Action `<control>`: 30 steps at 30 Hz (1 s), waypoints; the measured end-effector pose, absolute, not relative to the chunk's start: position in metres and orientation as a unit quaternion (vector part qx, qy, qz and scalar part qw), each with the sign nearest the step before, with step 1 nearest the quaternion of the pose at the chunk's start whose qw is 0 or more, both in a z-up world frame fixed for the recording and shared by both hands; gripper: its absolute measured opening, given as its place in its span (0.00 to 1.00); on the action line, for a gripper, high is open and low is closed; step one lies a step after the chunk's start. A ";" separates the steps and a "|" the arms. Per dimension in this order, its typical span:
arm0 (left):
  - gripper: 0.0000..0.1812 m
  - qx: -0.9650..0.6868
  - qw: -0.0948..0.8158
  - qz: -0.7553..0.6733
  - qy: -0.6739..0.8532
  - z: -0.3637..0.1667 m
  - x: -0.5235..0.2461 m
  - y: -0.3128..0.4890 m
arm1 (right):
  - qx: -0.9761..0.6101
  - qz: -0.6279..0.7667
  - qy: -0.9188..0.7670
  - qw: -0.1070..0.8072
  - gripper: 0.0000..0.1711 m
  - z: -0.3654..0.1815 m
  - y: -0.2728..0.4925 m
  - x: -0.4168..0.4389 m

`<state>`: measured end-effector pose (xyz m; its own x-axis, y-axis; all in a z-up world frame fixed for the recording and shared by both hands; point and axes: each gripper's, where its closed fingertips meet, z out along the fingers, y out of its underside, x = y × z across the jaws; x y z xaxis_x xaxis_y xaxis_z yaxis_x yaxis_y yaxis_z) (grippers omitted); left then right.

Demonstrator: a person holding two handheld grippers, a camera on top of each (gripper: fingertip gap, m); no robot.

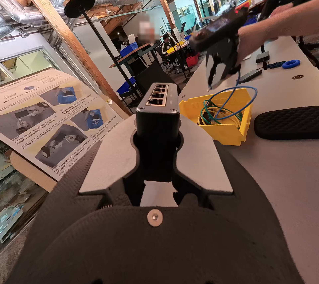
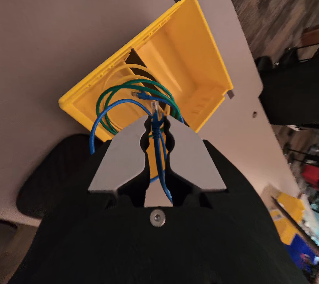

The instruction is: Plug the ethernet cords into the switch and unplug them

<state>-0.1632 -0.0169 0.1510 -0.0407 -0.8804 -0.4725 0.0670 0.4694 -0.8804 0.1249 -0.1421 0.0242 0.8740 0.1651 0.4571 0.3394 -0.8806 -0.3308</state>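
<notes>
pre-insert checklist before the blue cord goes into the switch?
1. Switch clamped in left gripper: ok, held upright between the fingers.
2. Ports free: ok, all that show look empty.
3. Blue cord held by right gripper: ok, pinched at the boot, clear plug sticking out past the tips.
4. Plug tab orientation: cannot tell, too blurred.
5. Plug lined up with a port: not ok, right gripper is off to the side, above the yellow bin.
6. Cord slack free: cannot tell, its loop lies among the green cord and yellow cord in the bin.
</notes>
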 end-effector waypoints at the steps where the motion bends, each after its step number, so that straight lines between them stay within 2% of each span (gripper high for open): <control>1: 0.20 -0.336 0.604 -0.392 0.607 0.150 -0.163 -0.017 | -0.950 -0.204 -0.119 0.206 0.08 0.012 -0.140 0.124; 4: 0.20 -0.337 0.600 -0.393 0.610 0.148 -0.161 -0.019 | -0.968 -0.158 -0.095 0.168 0.09 -0.028 -0.145 0.121; 7: 0.21 -0.337 0.597 -0.390 0.615 0.147 -0.160 -0.020 | -0.977 -0.110 -0.097 0.157 0.15 -0.052 -0.146 0.113; 9: 0.20 -0.337 0.595 -0.391 0.616 0.146 -0.159 -0.020 | -0.982 -0.050 -0.098 0.151 0.25 -0.059 -0.149 0.098; 13: 0.21 -0.342 0.586 -0.389 0.623 0.141 -0.157 -0.020 | -0.978 0.022 -0.115 0.174 0.35 -0.051 -0.156 0.079; 18: 0.21 -0.340 0.585 -0.385 0.628 0.140 -0.156 -0.023 | -0.972 -0.021 -0.106 0.211 0.35 -0.041 -0.193 0.109; 20: 0.21 -0.340 0.586 -0.383 0.628 0.141 -0.156 -0.024 | -0.973 -0.043 -0.016 0.225 0.28 -0.043 -0.218 0.134; 24: 0.20 -0.337 0.588 -0.384 0.627 0.143 -0.157 -0.026 | -0.945 -0.070 0.191 0.256 0.25 -0.065 -0.271 0.168; 30: 0.20 -0.336 0.587 -0.379 0.631 0.141 -0.155 -0.031 | -0.896 0.023 0.328 0.299 0.29 -0.119 -0.283 0.157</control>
<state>-0.1548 -0.0307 0.1411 -0.0851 -0.8691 -0.4872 0.0215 0.4872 -0.8730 0.1571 -0.2829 -0.1187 0.7843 -0.5730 -0.2379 -0.6010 -0.6065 -0.5205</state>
